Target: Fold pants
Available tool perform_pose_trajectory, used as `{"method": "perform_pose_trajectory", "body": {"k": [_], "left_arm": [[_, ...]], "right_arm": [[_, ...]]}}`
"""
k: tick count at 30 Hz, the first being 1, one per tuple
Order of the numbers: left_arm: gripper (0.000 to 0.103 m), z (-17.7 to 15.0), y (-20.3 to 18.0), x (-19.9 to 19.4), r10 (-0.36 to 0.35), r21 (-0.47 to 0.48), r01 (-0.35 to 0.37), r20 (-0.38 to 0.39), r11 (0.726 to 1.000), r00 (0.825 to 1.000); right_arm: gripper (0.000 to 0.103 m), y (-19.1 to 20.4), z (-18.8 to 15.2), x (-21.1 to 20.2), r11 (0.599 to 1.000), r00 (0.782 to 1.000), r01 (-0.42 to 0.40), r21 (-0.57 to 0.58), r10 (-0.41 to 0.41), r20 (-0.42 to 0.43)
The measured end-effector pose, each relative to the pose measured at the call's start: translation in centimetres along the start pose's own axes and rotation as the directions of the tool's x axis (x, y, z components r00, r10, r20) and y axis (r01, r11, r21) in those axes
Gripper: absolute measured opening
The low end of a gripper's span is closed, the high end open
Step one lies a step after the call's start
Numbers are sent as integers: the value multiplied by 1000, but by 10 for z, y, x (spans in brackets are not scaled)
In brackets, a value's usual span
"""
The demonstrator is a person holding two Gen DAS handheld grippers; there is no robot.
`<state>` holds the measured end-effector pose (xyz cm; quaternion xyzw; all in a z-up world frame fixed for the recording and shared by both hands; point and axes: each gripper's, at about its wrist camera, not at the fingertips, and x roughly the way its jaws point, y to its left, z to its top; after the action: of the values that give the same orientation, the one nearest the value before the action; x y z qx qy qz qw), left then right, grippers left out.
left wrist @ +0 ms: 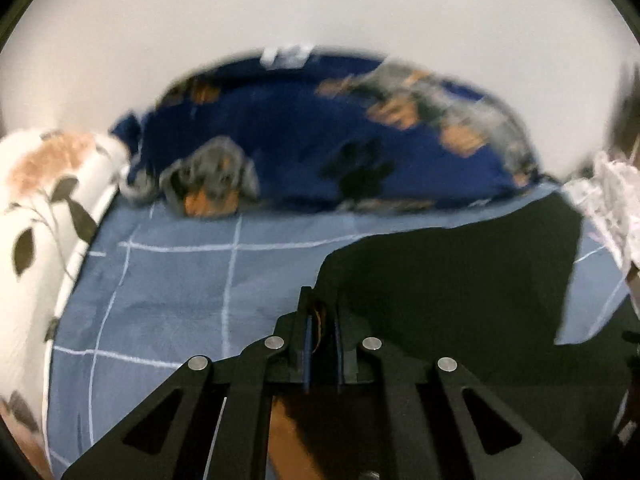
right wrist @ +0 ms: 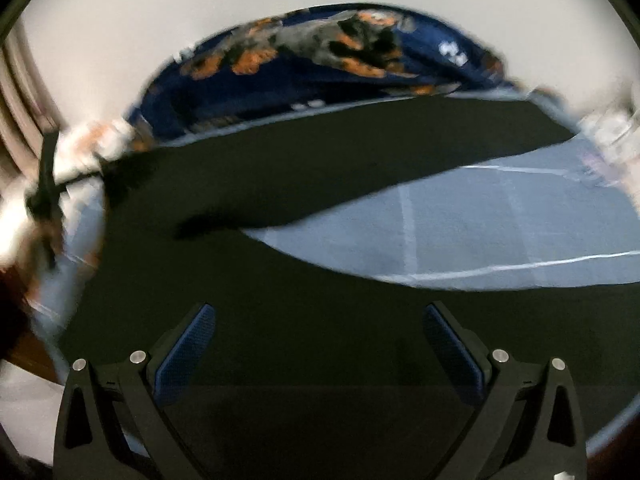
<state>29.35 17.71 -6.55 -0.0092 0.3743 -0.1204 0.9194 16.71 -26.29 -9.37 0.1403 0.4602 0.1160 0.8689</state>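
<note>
Black pants (right wrist: 320, 168) spread on the blue checked bedsheet (left wrist: 168, 280), fold not yet made.

Lying flat across the bed, one edge right at the left gripper (left wrist: 322, 344), whose jaws look closed, cloth between them impossible to confirm. Right gripper (right wrist: 320, 348) wide open over the dark fabric, holding nothing. Likely trouble: a thin or missed pinch slipping on lifting, dragging the sheet along, or an uneven fold towards the patterned blue pillow (left wrist: 304, 136).

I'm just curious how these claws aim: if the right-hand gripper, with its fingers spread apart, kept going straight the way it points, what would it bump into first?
Most likely the black pants, spread on the blue checked sheet right ahead of the open right gripper. Depth is hard to judge.
</note>
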Motion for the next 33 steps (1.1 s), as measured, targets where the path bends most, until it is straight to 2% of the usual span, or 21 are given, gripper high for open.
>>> {"method": "perform_pose_trajectory", "body": {"k": [2,4,8,11,15,16,17,18,19,20,24,28,30,33], "left_arm": [[8,-9,-21,-33,-35,-2,35,69,999,997],[8,-17,-32,-59,-62,-10,63,96,998,993],[9,-48,-61,-99,-121,-27,125,120,992,985],[9,-70,-75,-119,-131,-39,137,120,990,984],[9,-89,-82,-125,-153,-95,161,89,982,984],[9,-93,-84,-126,-158,-105,166,82,981,984],[9,-96,-84,-125,-161,-113,168,73,979,984],[9,-99,-85,-123,-157,-117,164,67,979,985],[9,-100,-85,-122,-156,-120,163,62,979,986],[9,-101,-85,-122,-157,-125,163,57,979,986],[9,-102,-77,-123,-143,-139,148,46,979,989],[10,-107,-59,-128,-126,-173,127,15,977,992],[11,-113,-53,-131,-112,-175,108,-10,979,994],[12,-125,-49,-134,-90,-162,81,-52,984,995]], "right_arm": [[103,-9,22,8,994,996,-86,72,86,1],[103,-22,50,21,969,983,-179,173,181,5],[103,-44,94,53,867,934,-345,359,354,45],[101,-45,123,77,846,927,-354,398,374,30],[90,-36,146,111,825,911,-366,430,412,-13],[87,-34,149,120,830,913,-355,430,406,-30],[78,-34,151,127,835,917,-334,436,395,-54],[53,-36,151,136,834,919,-307,458,385,-84],[38,-37,149,143,826,916,-299,478,390,-100],[11,-38,145,149,818,911,-294,494,396,-114],[8,-28,131,127,849,922,-309,429,377,-83],[8,-22,96,75,871,928,-327,368,369,-48],[8,-19,67,46,879,929,-329,344,367,-49],[8,-22,21,24,870,925,-330,366,376,-61]]}}
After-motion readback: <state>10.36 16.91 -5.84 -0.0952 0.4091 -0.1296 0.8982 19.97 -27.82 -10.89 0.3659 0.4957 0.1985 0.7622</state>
